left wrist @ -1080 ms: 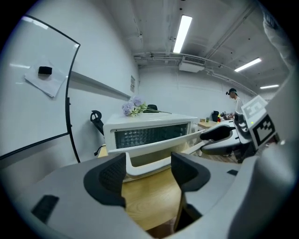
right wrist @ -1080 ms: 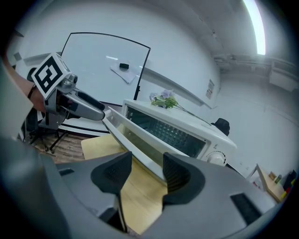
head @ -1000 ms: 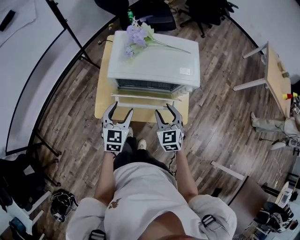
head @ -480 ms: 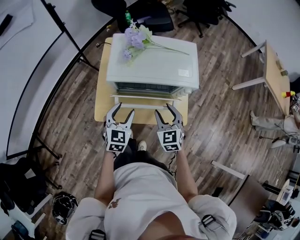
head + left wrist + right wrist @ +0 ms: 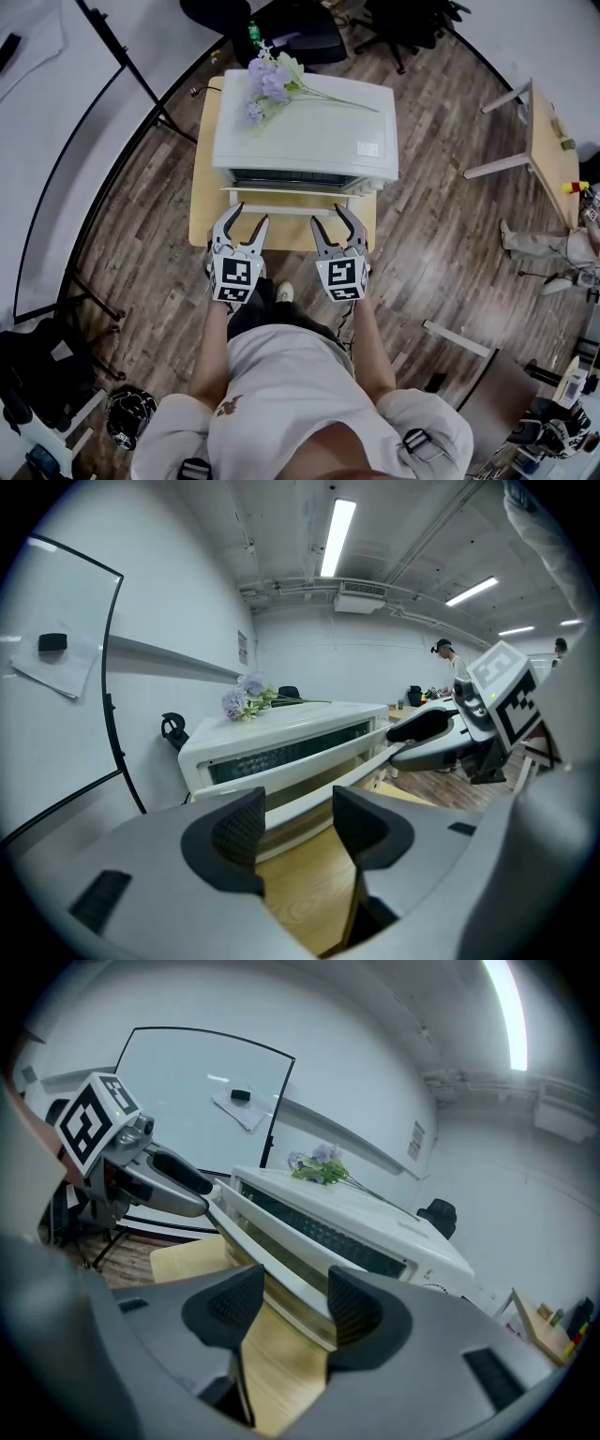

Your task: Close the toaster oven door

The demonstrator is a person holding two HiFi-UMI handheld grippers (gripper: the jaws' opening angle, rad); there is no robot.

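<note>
A white toaster oven [image 5: 305,127] stands on a small wooden table [image 5: 202,202]. Its door [image 5: 291,199] hangs partly open, with the handle edge leaning toward me. My left gripper [image 5: 246,217] is at the left part of that edge and my right gripper [image 5: 335,217] at the right part. In the left gripper view the door edge [image 5: 309,794] runs just beyond the left gripper [image 5: 298,822]. Its jaws have just been closing, a gap remains, and nothing is clamped. In the right gripper view the right gripper [image 5: 295,1307] also shows a gap, with the door edge [image 5: 281,1265] beyond it.
Purple artificial flowers [image 5: 267,75] lie on the oven's top. A whiteboard on a black stand [image 5: 56,159] stands to the left and office chairs [image 5: 309,28] behind the table. A second wooden table [image 5: 553,155] is at the right, over the wooden floor.
The left gripper's fingers have drawn closer together. Both grippers stay at the door's front edge.
</note>
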